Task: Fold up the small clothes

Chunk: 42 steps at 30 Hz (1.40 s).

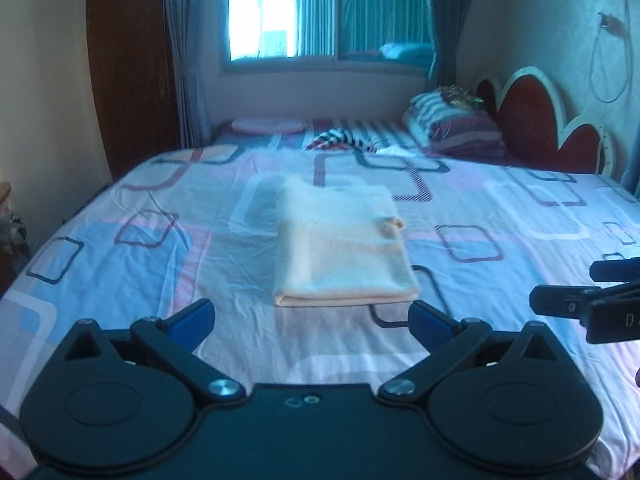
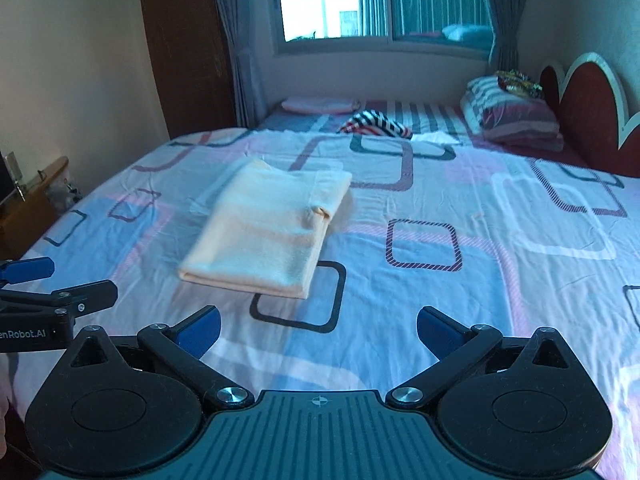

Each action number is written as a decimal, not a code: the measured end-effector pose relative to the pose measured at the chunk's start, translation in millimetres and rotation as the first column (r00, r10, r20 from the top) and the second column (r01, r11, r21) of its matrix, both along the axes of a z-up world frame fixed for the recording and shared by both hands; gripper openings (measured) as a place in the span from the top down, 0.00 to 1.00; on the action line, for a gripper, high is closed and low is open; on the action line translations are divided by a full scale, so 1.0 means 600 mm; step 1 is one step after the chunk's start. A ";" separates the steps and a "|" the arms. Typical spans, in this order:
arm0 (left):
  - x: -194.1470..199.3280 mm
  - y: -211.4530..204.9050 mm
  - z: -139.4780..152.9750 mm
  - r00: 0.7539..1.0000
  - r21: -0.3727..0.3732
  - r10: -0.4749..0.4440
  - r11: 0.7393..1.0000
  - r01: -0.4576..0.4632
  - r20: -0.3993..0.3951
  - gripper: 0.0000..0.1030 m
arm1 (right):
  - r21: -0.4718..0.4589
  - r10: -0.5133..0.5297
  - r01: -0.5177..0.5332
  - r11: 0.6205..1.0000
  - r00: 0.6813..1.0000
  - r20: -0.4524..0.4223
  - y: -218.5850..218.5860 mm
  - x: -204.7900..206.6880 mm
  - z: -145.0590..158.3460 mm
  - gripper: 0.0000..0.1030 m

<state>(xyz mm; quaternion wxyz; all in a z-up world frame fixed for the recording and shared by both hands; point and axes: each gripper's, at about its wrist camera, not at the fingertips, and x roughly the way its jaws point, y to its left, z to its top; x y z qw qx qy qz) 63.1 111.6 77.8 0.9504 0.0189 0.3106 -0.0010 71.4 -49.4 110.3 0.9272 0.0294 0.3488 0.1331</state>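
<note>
A cream garment lies folded into a neat rectangle on the patterned bedsheet; the right wrist view shows the same cream garment left of centre. My left gripper hovers just short of its near edge, jaws wide open, nothing between the blue pads. My right gripper is also wide open and empty, to the right of the garment and back from it. Part of the right gripper shows at the right edge of the left wrist view.
A striped cloth lies crumpled farther up the bed, beside striped pillows and a red headboard. A pink folded item rests at the far edge under the window. A wooden wardrobe stands left.
</note>
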 end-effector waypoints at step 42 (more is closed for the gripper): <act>-0.165 -0.005 0.082 0.988 -0.016 -0.026 0.999 0.029 0.152 0.01 | 0.000 -0.043 0.044 0.999 0.989 0.139 -0.009 -0.180 0.090 0.00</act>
